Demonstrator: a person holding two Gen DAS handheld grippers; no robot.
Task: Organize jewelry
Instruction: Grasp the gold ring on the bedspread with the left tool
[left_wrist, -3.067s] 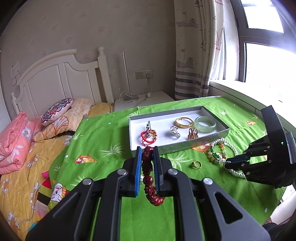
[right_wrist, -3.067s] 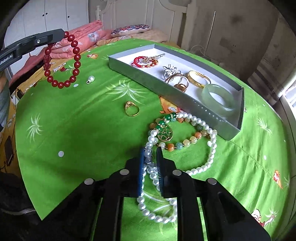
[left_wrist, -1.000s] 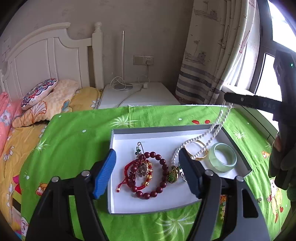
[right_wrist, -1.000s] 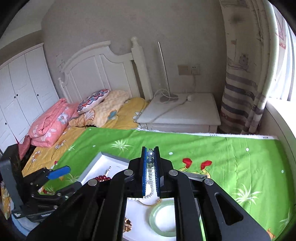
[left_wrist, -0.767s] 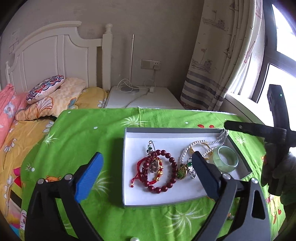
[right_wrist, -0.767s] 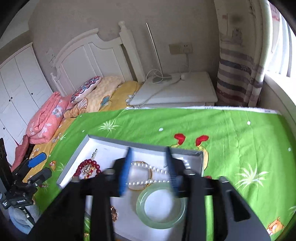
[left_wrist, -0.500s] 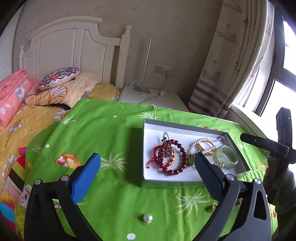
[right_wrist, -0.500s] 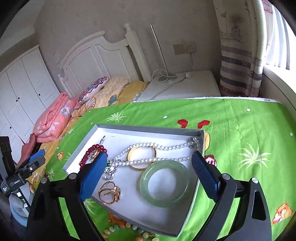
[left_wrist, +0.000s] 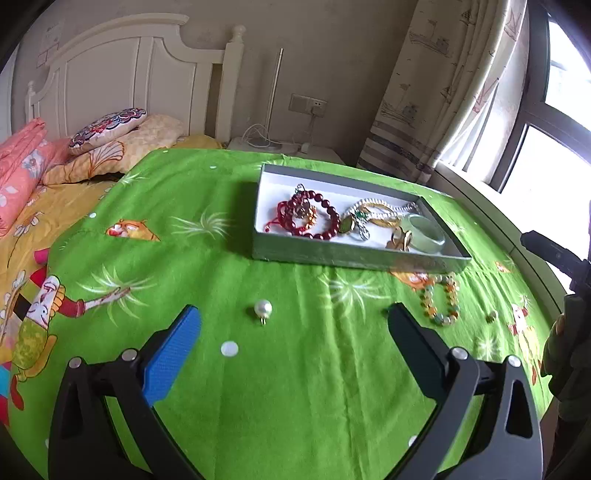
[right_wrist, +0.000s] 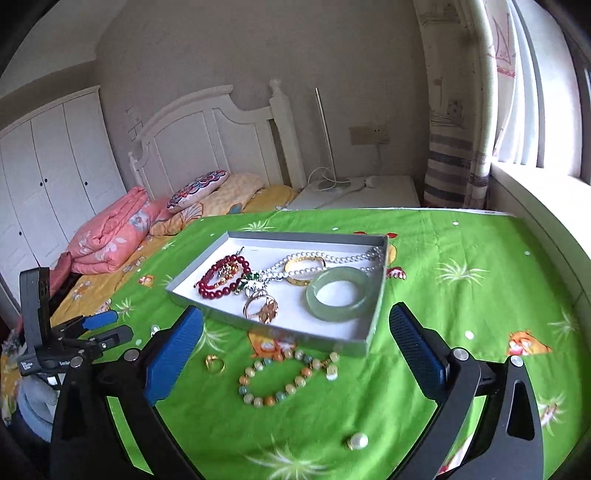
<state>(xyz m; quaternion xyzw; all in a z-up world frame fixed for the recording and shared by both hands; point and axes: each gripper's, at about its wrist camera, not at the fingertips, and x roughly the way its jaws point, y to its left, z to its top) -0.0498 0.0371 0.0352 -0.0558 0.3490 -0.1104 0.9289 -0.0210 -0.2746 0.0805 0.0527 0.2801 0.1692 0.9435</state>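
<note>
A grey tray (right_wrist: 364, 341) holds red beads (right_wrist: 221, 282), white pearls (right_wrist: 325, 257) and a green bangle (right_wrist: 341, 294), while a colourful bead bracelet (right_wrist: 286, 376), gold ring (right_wrist: 215, 364) and two loose pearls (left_wrist: 263, 308) lie nearer on the cloth.

Daylight from the window (left_wrist: 561, 96) blew out its panes, the room stayed bright, and fisheye edges curved darkly.

Plenty of open green cloth up front, tray blocks the middle

Bare green cloth (left_wrist: 295, 387) on the near side is clear apart from a loose pearl (left_wrist: 263, 308), a gold ring (right_wrist: 215, 364), a mixed-bead bracelet (right_wrist: 286, 376) and another pearl (right_wrist: 357, 441). The grey tray (right_wrist: 364, 332) is crowded: red beads, pearl strand, jade bangle (right_wrist: 338, 293) nearly touching. Right of the tray the cloth is open.
</note>
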